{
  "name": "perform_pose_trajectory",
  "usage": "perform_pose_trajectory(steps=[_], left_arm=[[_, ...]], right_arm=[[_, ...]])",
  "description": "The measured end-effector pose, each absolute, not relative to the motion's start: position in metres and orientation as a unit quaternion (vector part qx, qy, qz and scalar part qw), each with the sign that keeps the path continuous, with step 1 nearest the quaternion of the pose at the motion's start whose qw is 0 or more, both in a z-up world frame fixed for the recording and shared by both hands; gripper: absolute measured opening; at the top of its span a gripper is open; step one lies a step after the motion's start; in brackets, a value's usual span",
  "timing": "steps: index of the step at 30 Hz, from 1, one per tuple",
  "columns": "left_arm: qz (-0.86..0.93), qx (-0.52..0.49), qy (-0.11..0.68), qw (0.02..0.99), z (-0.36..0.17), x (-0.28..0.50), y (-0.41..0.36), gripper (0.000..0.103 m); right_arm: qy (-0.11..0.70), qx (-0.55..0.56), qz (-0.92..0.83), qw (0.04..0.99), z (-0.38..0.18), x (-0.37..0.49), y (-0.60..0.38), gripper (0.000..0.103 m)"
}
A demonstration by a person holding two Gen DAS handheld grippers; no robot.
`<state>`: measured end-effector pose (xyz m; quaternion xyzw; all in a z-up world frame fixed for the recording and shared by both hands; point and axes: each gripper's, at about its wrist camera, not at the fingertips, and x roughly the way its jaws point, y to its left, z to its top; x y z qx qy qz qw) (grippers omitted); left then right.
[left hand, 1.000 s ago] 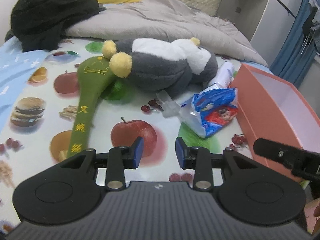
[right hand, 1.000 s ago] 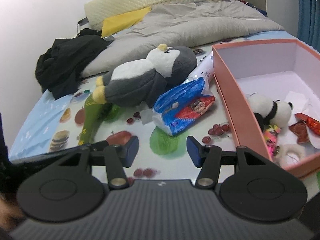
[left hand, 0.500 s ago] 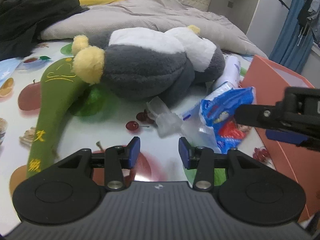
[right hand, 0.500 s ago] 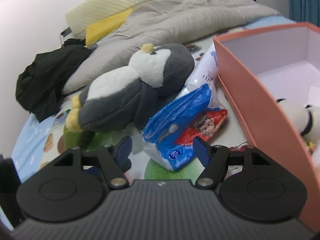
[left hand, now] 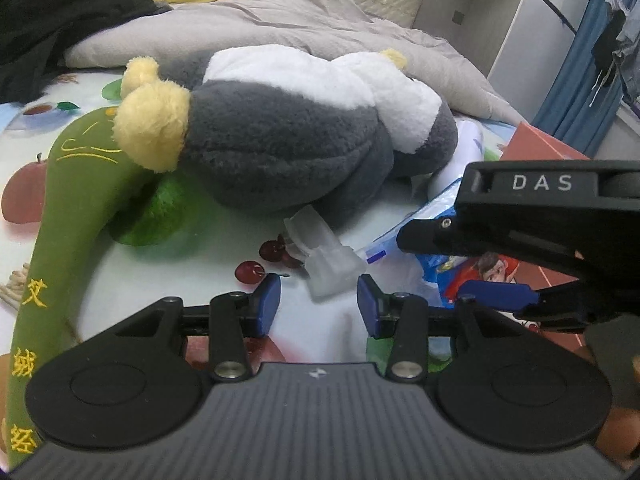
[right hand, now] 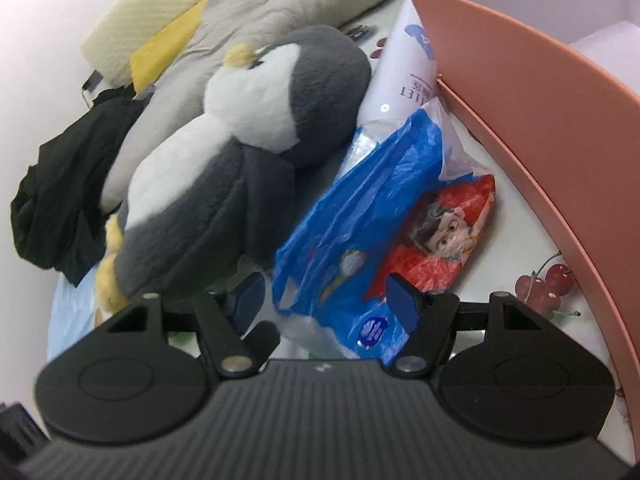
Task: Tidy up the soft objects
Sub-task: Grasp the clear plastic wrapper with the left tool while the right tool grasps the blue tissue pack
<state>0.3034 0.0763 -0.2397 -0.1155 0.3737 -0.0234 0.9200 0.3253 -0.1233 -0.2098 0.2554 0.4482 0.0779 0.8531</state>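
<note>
The penguin plush (left hand: pixel 280 140) lay on its side on the fruit-print sheet (left hand: pixel 100 248), its yellow feet resting against a long green cushion (left hand: pixel 72 216) with yellow stitched characters. Behind the penguin lay a grey quilt (left hand: pixel 320 16), and beyond the quilt a heap of black clothing (left hand: pixel 48 12). Just beside the penguin's head lay a white tube (right hand: pixel 408 60), and in front of that a crumpled blue plastic bag (right hand: pixel 352 216) with a red cartoon packet (right hand: pixel 444 224) against it. A pink box (right hand: pixel 540 120) stood on the far side of the bag from the penguin. The left gripper (left hand: pixel 318 304) hovered low in front of the penguin, fingers spread apart, with a clear plastic piece (left hand: pixel 328 256) just ahead of them. The right gripper (right hand: pixel 326 300) had its fingers wide apart on either side of the blue bag's near end, not visibly squeezing it.
</note>
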Motion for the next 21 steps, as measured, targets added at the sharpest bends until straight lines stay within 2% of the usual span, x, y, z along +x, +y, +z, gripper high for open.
perform_pose_trajectory(steps=[4,6,7,9,13,21], left_arm=[[-0.023,-0.131,0.375,0.917,-0.242,0.305,0.081,0.048],[-0.025,-0.145,0.375,0.915,-0.243,0.304,0.084,0.048],[-0.026,-0.153,0.374,0.914,-0.243,0.304,0.086,0.048],[-0.023,-0.163,0.370,0.914,-0.242,0.302,0.088,0.048],[-0.016,-0.189,0.367,0.911,-0.241,0.303,0.092,0.048],[0.000,-0.211,0.378,0.901,-0.242,0.315,0.089,0.048]], right_arm=[[0.450,0.257,0.079,0.852,-0.212,0.330,-0.127,0.054],[0.448,0.250,0.075,0.855,-0.210,0.331,-0.129,0.037],[0.448,0.246,0.072,0.856,-0.210,0.331,-0.130,0.033],[0.451,0.242,0.074,0.856,-0.208,0.330,-0.132,0.020],[0.451,0.225,0.088,0.859,-0.203,0.326,-0.134,0.011],[0.451,0.186,0.109,0.866,-0.197,0.305,-0.137,0.010]])
